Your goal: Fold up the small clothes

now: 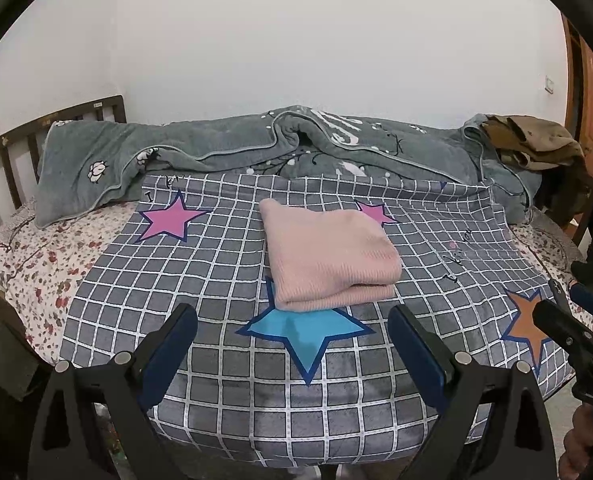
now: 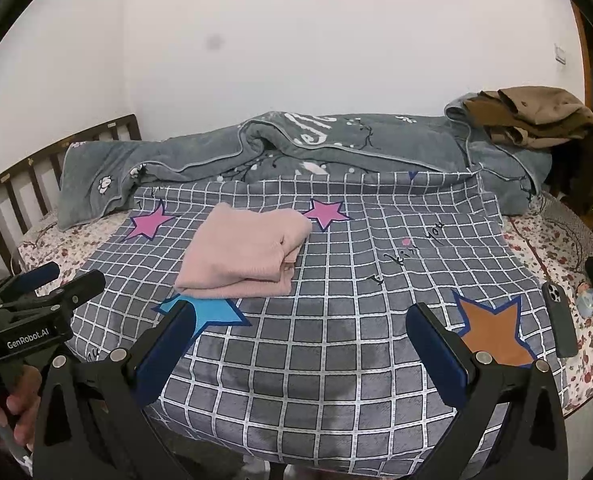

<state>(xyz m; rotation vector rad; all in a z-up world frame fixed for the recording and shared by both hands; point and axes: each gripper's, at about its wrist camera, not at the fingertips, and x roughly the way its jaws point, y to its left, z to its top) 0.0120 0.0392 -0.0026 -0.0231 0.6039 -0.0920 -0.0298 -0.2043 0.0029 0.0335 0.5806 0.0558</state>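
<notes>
Black-framed, blue-padded left gripper (image 1: 292, 344) nearest, jaws spread wide and empty, hovering over the near edge of the checked grey blanket (image 1: 224, 408). Likewise the right gripper (image 2: 302, 344): jaws wide apart, gripping nothing, held just off the blanket's front. Just beyond the left fingertips (image 1: 184, 320), a blue star print (image 1: 304, 334) partly covered by the pink knit garment (image 1: 328, 256). Folded into a thick, roughly square bundle, lying flat near the blanket's middle, clear of both grippers. Off to the right in the right wrist view, a dark phone (image 2: 559, 320) lying on the floral sheet (image 2: 584, 360) beside an orange star print (image 2: 492, 332). Further back, a rumpled grey-green quilt (image 1: 200, 148) stretched across the bed, brown clothing (image 1: 532, 140) heaped on its right end. Behind all, a dark slatted headboard (image 1: 28, 132) at left and a plain white wall (image 1: 296, 40).
</notes>
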